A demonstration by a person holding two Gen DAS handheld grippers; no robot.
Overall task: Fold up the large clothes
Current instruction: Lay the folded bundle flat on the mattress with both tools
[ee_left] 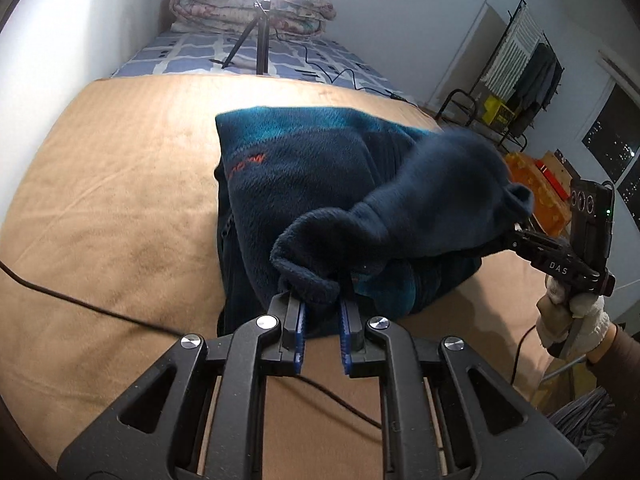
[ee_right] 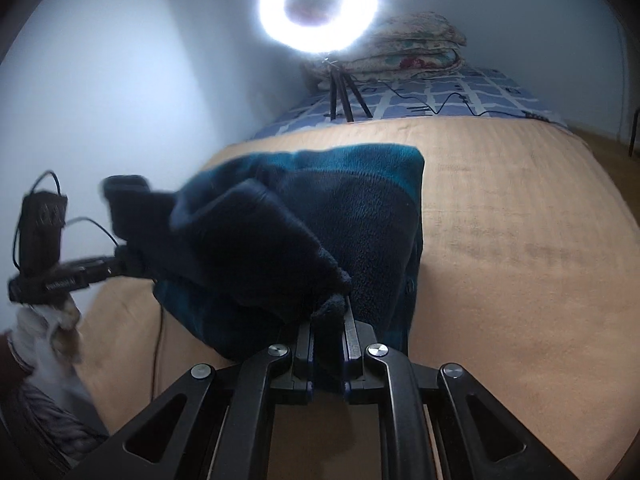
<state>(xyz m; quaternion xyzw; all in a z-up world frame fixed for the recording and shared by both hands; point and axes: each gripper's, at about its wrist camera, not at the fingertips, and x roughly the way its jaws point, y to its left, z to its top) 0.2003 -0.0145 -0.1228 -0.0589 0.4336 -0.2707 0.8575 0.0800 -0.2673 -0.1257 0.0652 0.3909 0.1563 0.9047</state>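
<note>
Black two-finger left gripper, blue-padded, fills the foreground of the left wrist view, its jaws nearly closed and pinching a rolled edge of the dark navy and teal fleece garment. Tan blanket-covered bed: the broad surface on which the garment's lower layers lie, partly folded. Blue-and-white checked sheet lies beyond, bearing a folded floral quilt and a lit ring lamp on a black tripod. Black right gripper: jaws likewise nearly closed on the opposite end of the same raised fleece fold, held by a white-gloved hand.
</note>
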